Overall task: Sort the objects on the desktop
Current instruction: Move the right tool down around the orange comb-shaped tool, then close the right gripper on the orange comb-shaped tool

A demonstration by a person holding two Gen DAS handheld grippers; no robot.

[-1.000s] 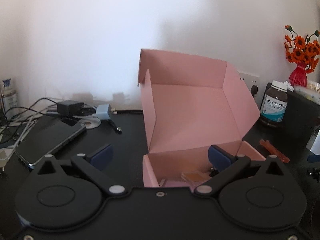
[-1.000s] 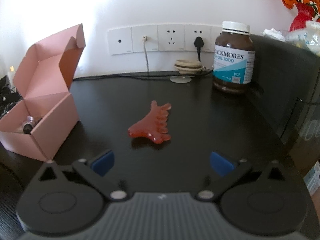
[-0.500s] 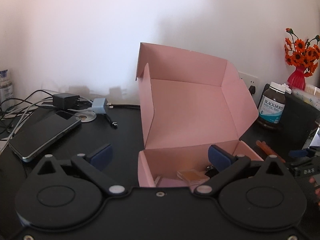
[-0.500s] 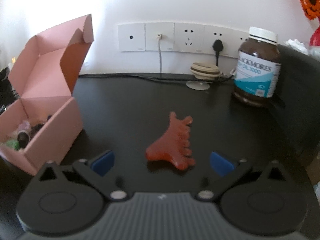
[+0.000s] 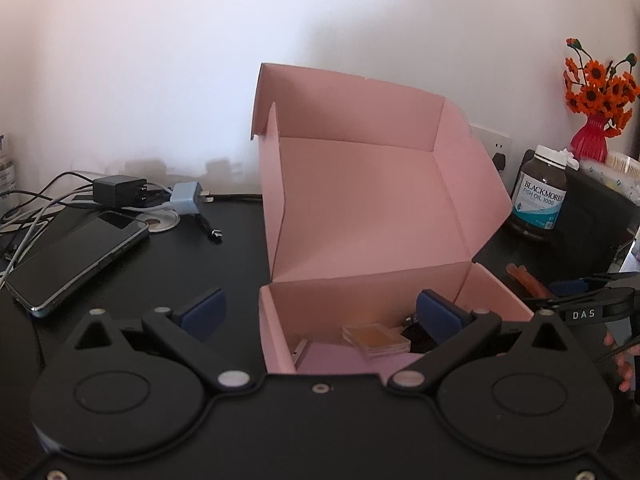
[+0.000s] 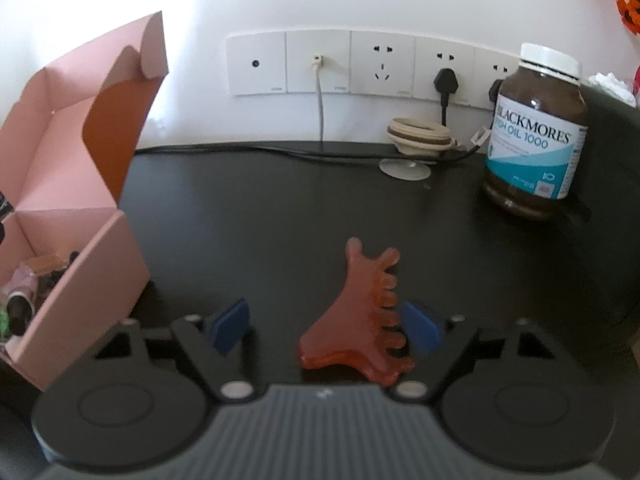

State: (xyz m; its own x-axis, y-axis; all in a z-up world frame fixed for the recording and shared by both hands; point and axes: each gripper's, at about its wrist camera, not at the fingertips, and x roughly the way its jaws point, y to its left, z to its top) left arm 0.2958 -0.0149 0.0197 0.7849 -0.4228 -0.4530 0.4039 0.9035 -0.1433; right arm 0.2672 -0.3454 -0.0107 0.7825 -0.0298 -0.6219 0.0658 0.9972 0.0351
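Looking along the left gripper (image 5: 318, 314), its blue pads stand wide apart with nothing gripped; the tool tilts gently downward over the near wall of the open pink cardboard box (image 5: 360, 196), the right pad inside the box and the left outside it. A clear case with an amber insert (image 5: 376, 338) lies inside. At 9 o'clock a smartphone (image 5: 76, 256) rests flat on the black desk (image 5: 240, 264); at 3 o'clock the fish-oil bottle (image 5: 540, 196) stands upright.

From the right wrist, the right gripper (image 6: 328, 326) pitches more steeply down, jaws closing around the amber comb-shaped scraper (image 6: 360, 316), which lies flat between them. Its teeth sit just beside the right pad; the left pad is clear of it. The box is at 9 o'clock.
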